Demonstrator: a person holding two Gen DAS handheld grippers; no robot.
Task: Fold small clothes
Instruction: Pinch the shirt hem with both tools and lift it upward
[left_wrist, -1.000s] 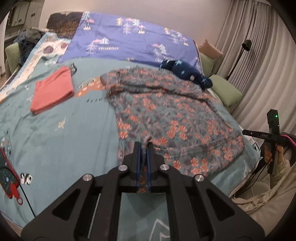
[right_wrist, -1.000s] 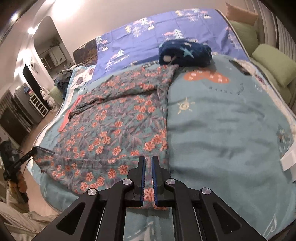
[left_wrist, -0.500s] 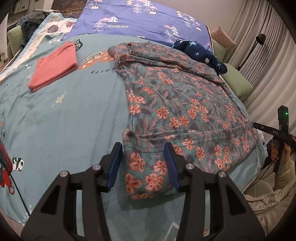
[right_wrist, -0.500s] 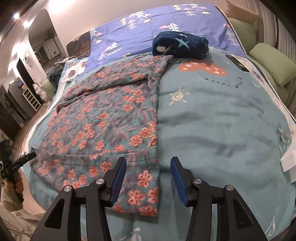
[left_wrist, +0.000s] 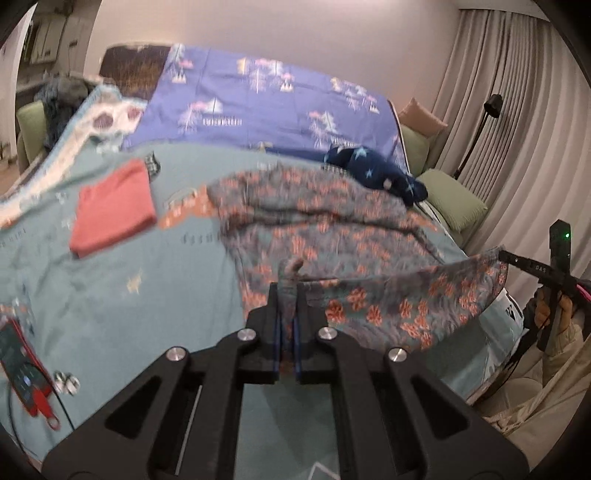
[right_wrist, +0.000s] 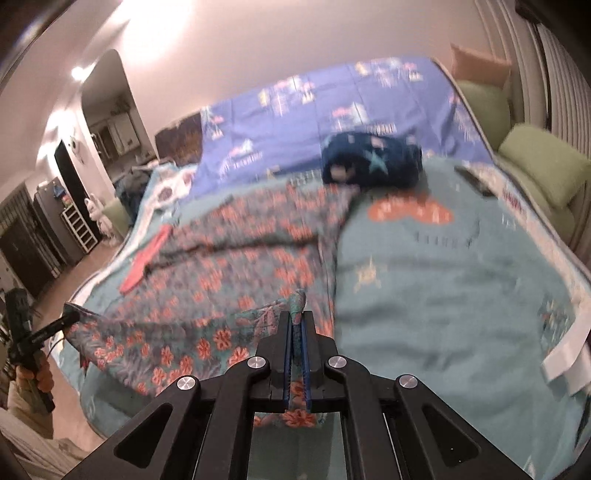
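Note:
A floral garment (left_wrist: 332, 229) (right_wrist: 236, 266), grey-teal with orange flowers, lies spread on the teal bedspread (left_wrist: 110, 280) (right_wrist: 443, 295). My left gripper (left_wrist: 287, 295) is shut on its near left corner, cloth bunched between the blue pads. My right gripper (right_wrist: 296, 321) is shut on the near right corner. The near hem hangs lifted off the bed between the two grippers, and the far part still rests on the bed. In the left wrist view the right gripper (left_wrist: 506, 254) shows at the far right with the hem in it. In the right wrist view the left gripper (right_wrist: 72, 317) shows at the far left.
A folded red cloth (left_wrist: 114, 210) lies left of the garment. A dark blue star-print bundle (left_wrist: 376, 173) (right_wrist: 369, 158) sits at the garment's far end by a purple blanket (left_wrist: 266, 107). A red phone (left_wrist: 22, 373) lies at the near left bed edge. Green cushions (right_wrist: 543, 170) and curtains (left_wrist: 517, 110) stand right.
Both grippers opened wide over the garment's near corners half a second ago and have since closed on them. They have risen, lifting the near hem off the bed.

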